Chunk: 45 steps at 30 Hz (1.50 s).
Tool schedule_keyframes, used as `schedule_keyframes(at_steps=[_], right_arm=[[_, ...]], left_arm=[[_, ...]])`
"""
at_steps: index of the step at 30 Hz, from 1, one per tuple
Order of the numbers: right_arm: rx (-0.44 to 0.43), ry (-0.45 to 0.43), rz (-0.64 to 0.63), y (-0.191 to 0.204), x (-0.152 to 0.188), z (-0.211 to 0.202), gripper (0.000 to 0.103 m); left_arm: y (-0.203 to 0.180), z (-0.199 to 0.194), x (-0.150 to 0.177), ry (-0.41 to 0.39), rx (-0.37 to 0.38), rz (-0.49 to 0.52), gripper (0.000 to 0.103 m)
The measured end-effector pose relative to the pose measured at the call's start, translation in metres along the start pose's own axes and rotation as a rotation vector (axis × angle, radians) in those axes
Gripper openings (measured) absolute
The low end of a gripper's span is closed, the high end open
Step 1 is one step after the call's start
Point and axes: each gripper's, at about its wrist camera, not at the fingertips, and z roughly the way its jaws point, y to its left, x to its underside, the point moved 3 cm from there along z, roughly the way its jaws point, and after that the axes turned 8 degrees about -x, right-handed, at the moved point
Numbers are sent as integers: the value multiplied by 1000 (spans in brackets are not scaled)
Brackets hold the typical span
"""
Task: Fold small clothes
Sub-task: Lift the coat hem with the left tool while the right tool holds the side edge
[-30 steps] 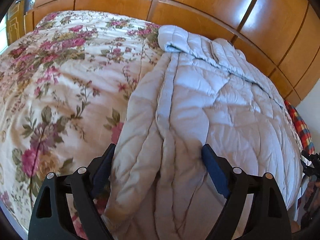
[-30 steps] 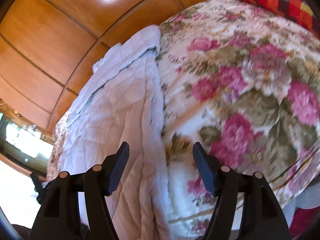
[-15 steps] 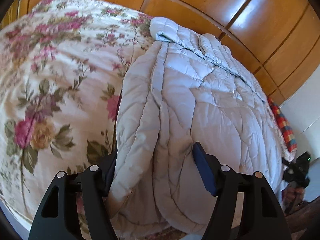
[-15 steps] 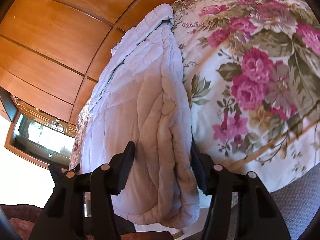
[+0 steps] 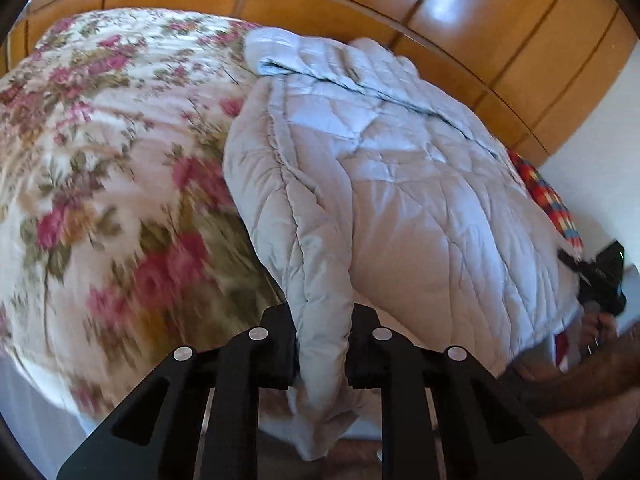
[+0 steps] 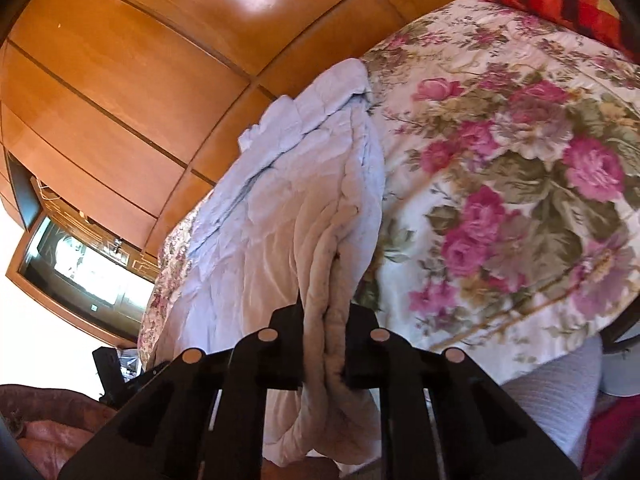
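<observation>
A bed [image 5: 100,128] under a floral cover backs onto wood panelling [image 6: 120,60]. The pale quilted garment [image 5: 400,184] lies along it, near end overhanging. Left tongs [image 5: 323,344] and right tongs [image 6: 325,344] each pinch a bunched edge, hiding the fingertips; the flowers are blurred.

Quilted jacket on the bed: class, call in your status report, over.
Left gripper shut on the quilted jacket. Right gripper shut on its other near corner. Jacket lying across the floral bedspread. Nothing blocking.
</observation>
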Motion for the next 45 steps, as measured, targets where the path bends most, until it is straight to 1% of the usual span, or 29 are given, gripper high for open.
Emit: schedule_keyframes(at_steps=[4,6,7,8,9,10,11,12,14,16,19,20,21,22,23,24,25,26,27,28,30,34,39,42,45], right_arm=[[63,38,25,-23,12,9,13],[72,41,43,-31,15,13,24],[61,32,51,-33,15,14,29],[62,27,51,-34,14,14,45],[60,21,47,-35,14,13,47],[51,20,38,-35,14,13,47],[50,25,36,-36,14,13,47],[53,32,38,-39,15,14,47],[35,43,51,-45,17,15,47],[1,55,73,-50,22,16,47],[-44,64,95,-54,30,15,48],[-53,69,98,-54,31,14,47],[-59,80,99,-54,33,15,47],[-63,99,93,-51,36,17,47],[-69,115,78,-46,38,20,46],[-77,136,55,-41,41,23,41],[-79,164,21,-34,45,28,36],[-81,171,0,-27,47,30,24],[-92,162,-6,-24,47,31,19],[-119,142,6,-21,44,29,17],[-146,102,14,-15,36,22,14],[-219,30,-14,4,19,3,14],[-277,-36,-45,28,3,-16,13],[-321,-52,-54,37,3,-31,13],[-383,-73,-62,47,6,-46,13]], left_arm=[[-1,8,20,40,-18,1,16],[1,13,21,43,-19,-28,18],[2,13,19,37,-24,-42,24],[2,14,16,32,-39,-47,29],[3,15,13,24,-65,-50,45],[3,13,9,11,-79,-52,64],[5,10,7,-9,-76,-56,72],[6,7,4,-37,-60,-67,75],[9,7,-3,-51,-33,-88,75],[11,14,-4,-33,-24,-100,75],[8,38,5,57,17,-103,75],[6,40,8,61,18,-96,75],[3,39,10,51,14,-78,75],[0,38,11,51,21,-65,66],[-2,37,12,58,39,-61,60],[-3,36,12,68,61,-59,49],[-5,35,13,72,71,-54,41],[-7,32,13,74,81,-39,37],[-8,30,13,73,86,-30,30],[-8,27,12,69,90,-27,23],[-6,19,7,49,110,-52,18],[-6,-2,-7,-19,164,-82,16],[-10,-31,-22,-100,225,-101,16],[-14,-44,-24,-121,274,-121,16],[-18,-62,-20,-141,328,-140,15]])
